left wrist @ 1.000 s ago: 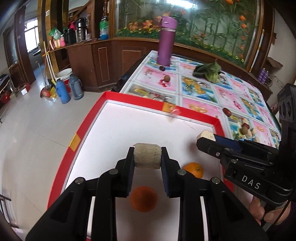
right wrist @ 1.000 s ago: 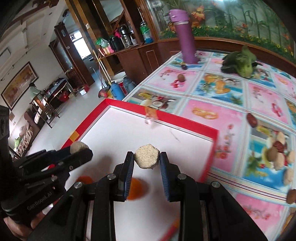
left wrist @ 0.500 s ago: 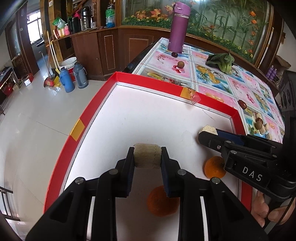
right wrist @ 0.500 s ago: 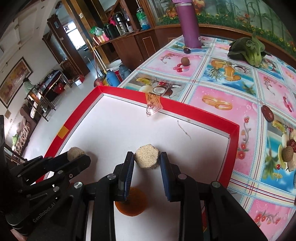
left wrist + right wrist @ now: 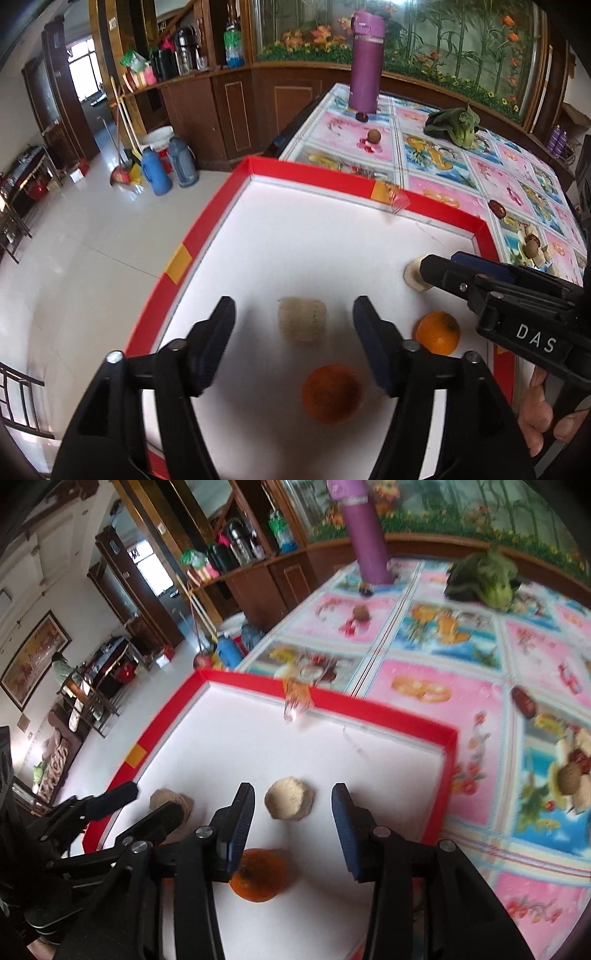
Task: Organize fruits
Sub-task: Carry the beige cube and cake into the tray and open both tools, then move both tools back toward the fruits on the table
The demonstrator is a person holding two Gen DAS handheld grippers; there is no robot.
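Observation:
A red-rimmed white tray [image 5: 332, 177] [image 5: 373, 710] holds the fruit. In the left wrist view my left gripper [image 5: 294, 302] is open, and a beige corn-like chunk [image 5: 302, 320] lies on the tray floor between its fingers. Two oranges [image 5: 332, 393] [image 5: 437, 332] sit close by. My right gripper [image 5: 291, 791] is open too, around a second beige chunk [image 5: 290, 803] that rests on the tray. One orange [image 5: 258, 873] lies under its left finger. The left gripper [image 5: 110, 808] shows at the left of the right wrist view, beside its chunk [image 5: 171, 801].
Beyond the tray, a patterned tablecloth [image 5: 436, 155] carries a purple bottle [image 5: 365, 66], a green leafy vegetable [image 5: 456, 125] and small brown fruits [image 5: 373, 136] [image 5: 496, 208]. The tiled floor with blue flasks [image 5: 157, 171] drops away on the left. A hand [image 5: 543, 424] holds the right gripper.
Both grippers have opened and let go of their beige chunks, which now lie on the tray floor. Both have moved down closer to the tray.

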